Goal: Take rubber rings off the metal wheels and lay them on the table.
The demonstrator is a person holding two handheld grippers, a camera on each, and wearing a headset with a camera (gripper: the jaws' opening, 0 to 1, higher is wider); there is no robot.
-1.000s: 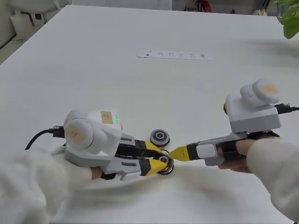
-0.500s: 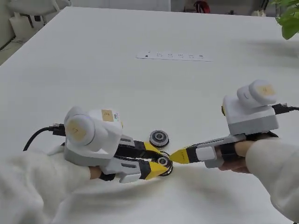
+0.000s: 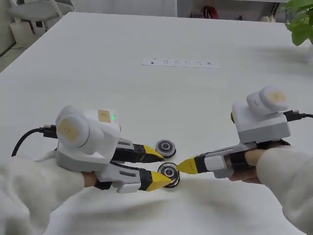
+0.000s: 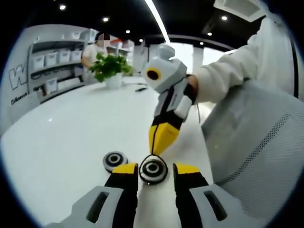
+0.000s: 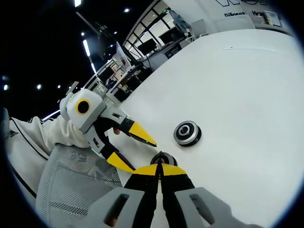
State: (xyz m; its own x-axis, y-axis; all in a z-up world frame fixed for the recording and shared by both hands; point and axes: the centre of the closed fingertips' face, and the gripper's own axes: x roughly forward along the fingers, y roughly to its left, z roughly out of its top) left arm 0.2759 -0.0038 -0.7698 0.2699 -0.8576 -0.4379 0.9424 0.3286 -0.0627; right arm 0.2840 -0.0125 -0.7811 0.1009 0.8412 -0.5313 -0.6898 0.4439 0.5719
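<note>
White table [image 3: 146, 88] bears no loose ring yet. Left gripper [image 3: 164, 168], jaws apart, brackets the near wheel [image 3: 169, 172]; right gripper [image 3: 180, 166], jaws together, seems to nip its rubber ring [image 4: 144, 166]. The far wheel [image 3: 165, 147] looks untouched, so nearly everything remains

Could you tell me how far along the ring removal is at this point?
Done: nothing yet; the near wheel and far wheel on the table both wear dark rubber rings. In hand: the near wheel sits between the left gripper's open jaws, and the shut right gripper has its tips at that wheel's rim; whether it has caught the ring is unclear. Left: peel this ring off, lay it down, then do the far wheel.
</note>
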